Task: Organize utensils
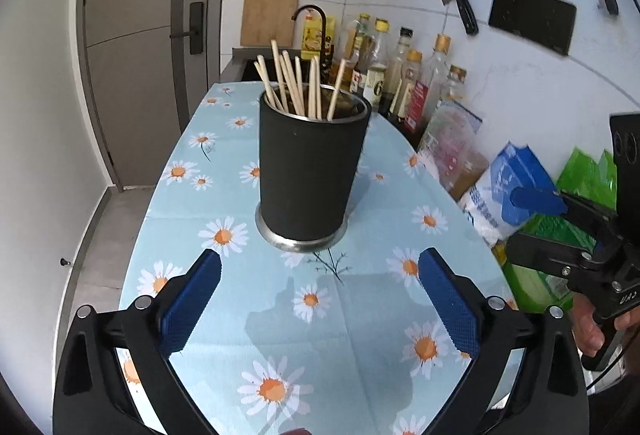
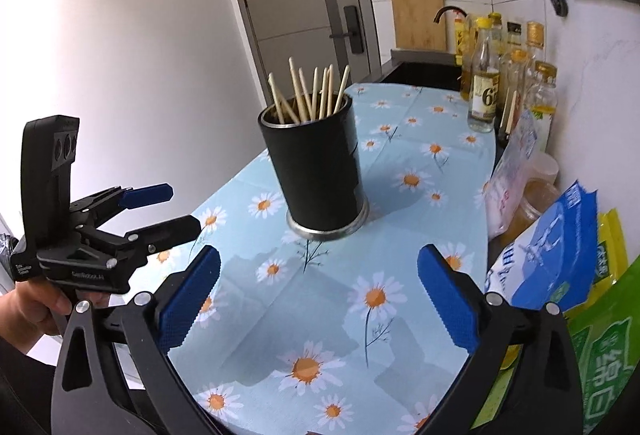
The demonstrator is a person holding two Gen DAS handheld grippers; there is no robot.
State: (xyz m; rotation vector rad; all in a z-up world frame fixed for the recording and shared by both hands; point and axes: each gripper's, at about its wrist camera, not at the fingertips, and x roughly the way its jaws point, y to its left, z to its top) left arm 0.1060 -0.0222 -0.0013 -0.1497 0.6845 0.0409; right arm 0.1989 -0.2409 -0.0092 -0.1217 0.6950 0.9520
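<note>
A black cylindrical holder [image 1: 310, 171] with a steel rim and base stands upright on the daisy tablecloth [image 1: 280, 315]. Several wooden chopsticks [image 1: 298, 85] stand in it. It also shows in the right wrist view [image 2: 318, 165], with its chopsticks [image 2: 310, 93]. My left gripper [image 1: 320, 287] is open and empty, a short way in front of the holder. My right gripper [image 2: 318, 287] is open and empty, also in front of the holder. The right gripper appears at the right edge of the left wrist view [image 1: 560, 219]. The left gripper appears at the left of the right wrist view [image 2: 160, 211].
Oil and sauce bottles [image 1: 400, 75] line the tiled wall on the right. Food packets [image 2: 552, 235] crowd the right side of the counter. A sink with a black tap [image 1: 310, 19] and a cutting board [image 1: 270, 11] lie at the far end. A door [image 1: 136, 47] is on the left.
</note>
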